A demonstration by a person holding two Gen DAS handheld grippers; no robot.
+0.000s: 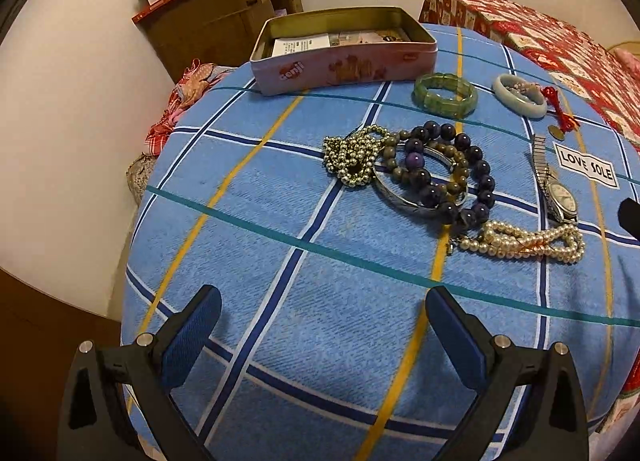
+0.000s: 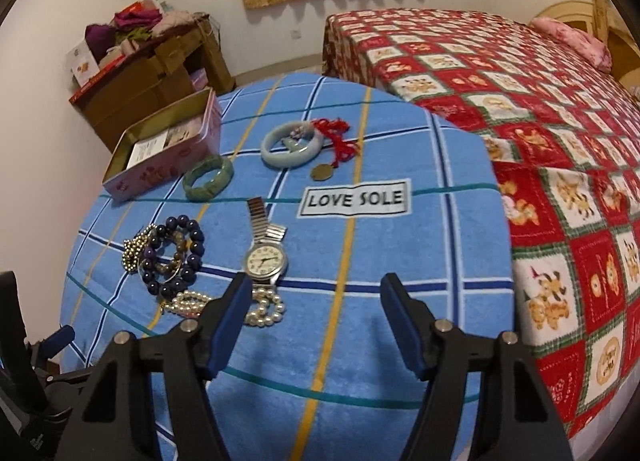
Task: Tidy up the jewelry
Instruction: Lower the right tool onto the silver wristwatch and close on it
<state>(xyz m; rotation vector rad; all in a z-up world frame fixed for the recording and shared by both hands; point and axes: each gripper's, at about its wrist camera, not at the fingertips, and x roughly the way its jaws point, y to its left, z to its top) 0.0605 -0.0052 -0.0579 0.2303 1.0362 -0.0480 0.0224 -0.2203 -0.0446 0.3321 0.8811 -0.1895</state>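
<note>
Both grippers hang wide open and empty over the blue plaid towel, with all the jewelry loose outside the tin.

Left wrist view: the left gripper (image 1: 322,303) hovers above the towel (image 1: 280,281) near its near edge, jaws spread, gripping nothing. The tin (image 1: 344,65) sits at the far edge. The gold bead chain (image 1: 352,157), purple bead bracelet (image 1: 452,173) and silver bangle (image 1: 416,203) overlap in a heap, so a pinch there would likely drag up several pieces at once.

Right wrist view: the right gripper (image 2: 314,287) points toward the far edge, jaws equally spread and empty. One fingertip (image 2: 240,289) overlaps the pearl strand (image 2: 264,307), just beside the watch (image 2: 266,259); closing here could snag the loose pearls or catch both pieces together.
</note>
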